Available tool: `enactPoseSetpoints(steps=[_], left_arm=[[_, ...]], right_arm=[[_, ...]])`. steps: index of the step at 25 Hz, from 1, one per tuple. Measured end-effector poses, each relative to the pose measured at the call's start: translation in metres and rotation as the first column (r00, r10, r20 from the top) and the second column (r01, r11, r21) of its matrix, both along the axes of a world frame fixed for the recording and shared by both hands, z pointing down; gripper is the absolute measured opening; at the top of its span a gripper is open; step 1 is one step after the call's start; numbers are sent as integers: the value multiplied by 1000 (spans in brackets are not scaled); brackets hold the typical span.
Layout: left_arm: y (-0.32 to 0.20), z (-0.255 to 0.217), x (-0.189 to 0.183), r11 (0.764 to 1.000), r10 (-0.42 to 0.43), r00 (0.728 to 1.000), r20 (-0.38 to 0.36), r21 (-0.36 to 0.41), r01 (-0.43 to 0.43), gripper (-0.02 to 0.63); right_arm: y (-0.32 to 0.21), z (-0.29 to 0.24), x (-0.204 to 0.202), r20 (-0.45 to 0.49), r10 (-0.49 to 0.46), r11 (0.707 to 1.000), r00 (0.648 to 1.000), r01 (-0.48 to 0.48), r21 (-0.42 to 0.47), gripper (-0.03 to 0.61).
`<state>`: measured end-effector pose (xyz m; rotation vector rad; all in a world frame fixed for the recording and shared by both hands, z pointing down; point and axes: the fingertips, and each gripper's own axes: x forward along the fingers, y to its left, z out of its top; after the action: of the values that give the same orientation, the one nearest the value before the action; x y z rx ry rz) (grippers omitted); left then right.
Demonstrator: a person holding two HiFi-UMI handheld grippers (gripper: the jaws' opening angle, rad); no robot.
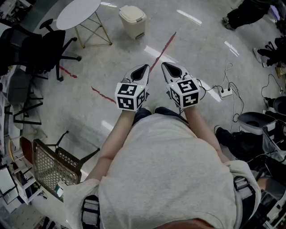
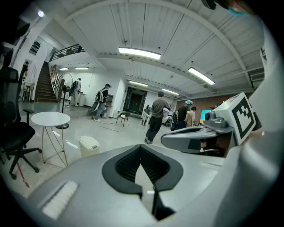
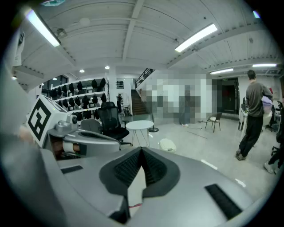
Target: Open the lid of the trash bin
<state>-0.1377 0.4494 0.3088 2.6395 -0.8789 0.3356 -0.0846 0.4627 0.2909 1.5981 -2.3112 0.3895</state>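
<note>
**Not at the bin yet, both grippers empty**

Located: small cream trash bin [image 1: 133, 21], standing on the glossy floor [image 1: 89, 112] well ahead, near the round white table [image 1: 78, 12] and just past the far end of the red tape line [image 1: 163, 51]. Lid [image 1: 132, 13] down, seated flat on the body.

Holding left gripper [image 1: 144, 67] and right gripper [image 1: 166, 65] side by side in front of the torso, aimed forward, well apart from the bin. Both pressed together at the tips, pinching nothing.

Handling, as a guess:
- Looks like thin plastic, so light, probably empty, and likely to slide or tip if shoved.
- Stiff, smooth lid, probably hinged at the back. Poor grip on the flat top.
- Best to take the lid's front lip and lift up and back.
- Possibly a push tab near that edge, can't confirm from here.
- Worth steadying the body with the other gripper.

Writing:
- Nothing readable on the bin at this range, no brand visible.
- Only black-and-white square patterns on the marker cubes [image 1: 130, 96].
- Wall posters [image 2: 35, 46] in left gripper view too small to read.
</note>
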Motion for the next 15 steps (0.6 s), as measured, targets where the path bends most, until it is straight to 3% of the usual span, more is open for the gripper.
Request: enactPoseSetpoints(steps=[10, 15], left_arm=[[20, 12, 18, 998, 60, 998, 26, -27, -59, 9], [13, 7, 27, 1000, 15, 1000, 20, -2, -14, 9]], right_arm=[[11, 2, 4, -3, -5, 1000, 1000, 5, -14, 6], [15, -2, 16, 45, 0, 1000, 999, -1, 12, 8]])
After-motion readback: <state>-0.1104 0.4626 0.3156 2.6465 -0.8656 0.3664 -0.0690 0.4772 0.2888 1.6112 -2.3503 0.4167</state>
